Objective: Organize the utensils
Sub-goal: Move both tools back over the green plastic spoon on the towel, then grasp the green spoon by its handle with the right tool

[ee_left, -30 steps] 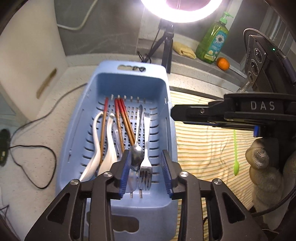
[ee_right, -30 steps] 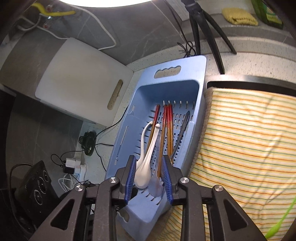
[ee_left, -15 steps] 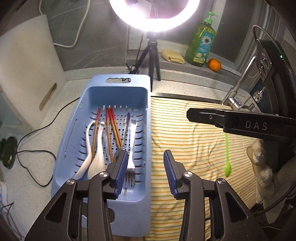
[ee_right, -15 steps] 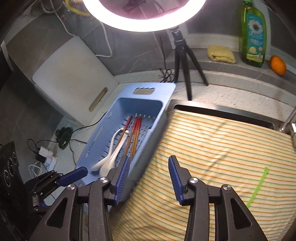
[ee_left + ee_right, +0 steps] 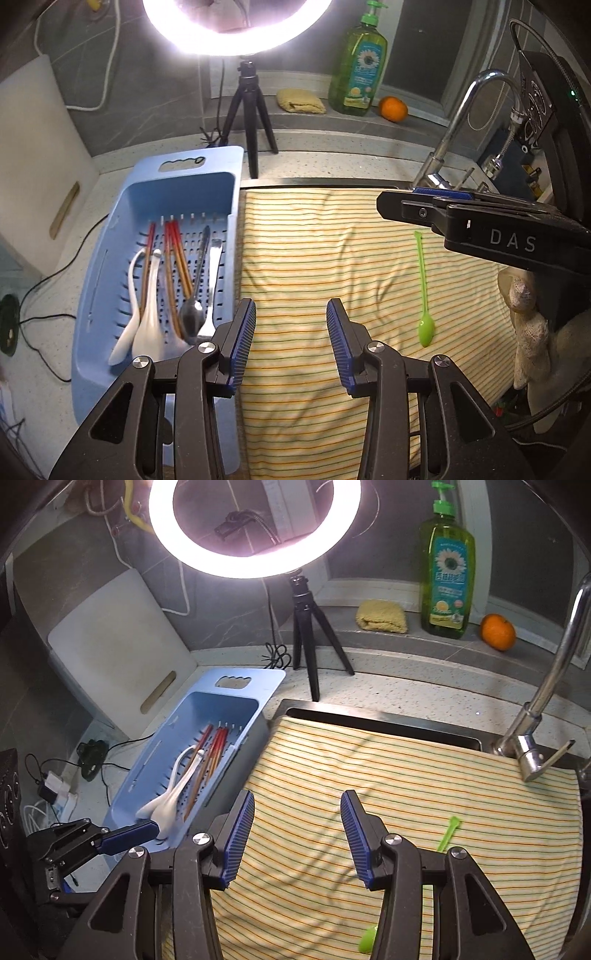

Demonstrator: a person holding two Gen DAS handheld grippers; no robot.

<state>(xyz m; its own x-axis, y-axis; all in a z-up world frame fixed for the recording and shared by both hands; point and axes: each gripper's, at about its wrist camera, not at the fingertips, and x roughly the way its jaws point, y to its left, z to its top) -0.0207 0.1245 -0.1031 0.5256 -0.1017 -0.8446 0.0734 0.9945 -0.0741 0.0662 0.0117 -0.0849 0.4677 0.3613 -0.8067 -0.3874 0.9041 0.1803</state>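
Observation:
A blue slotted basket (image 5: 122, 206) (image 5: 243, 690) holds two white spoons (image 5: 146, 325), red-brown chopsticks (image 5: 173, 254), a metal spoon (image 5: 192, 317) and a fork. A green plastic spoon (image 5: 424, 291) lies alone on the striped cloth (image 5: 314, 258); in the right wrist view its handle (image 5: 447, 833) shows beside my right finger. My left gripper (image 5: 291, 345) is open and empty above the cloth, just right of the basket. My right gripper (image 5: 297, 836) is open and empty above the cloth, left of the green spoon.
A ring light on a black tripod (image 5: 253, 122) stands behind the basket. A faucet (image 5: 546, 686), a green soap bottle (image 5: 360, 70), an orange (image 5: 393, 109) and a sponge sit at the back. A white cutting board (image 5: 118, 646) leans at the left. Cables lie on the counter.
Both grippers have pulled back from the basket and moved right over the striped cloth. Both stand wider open than a second ago. The utensils in the basket stay put.

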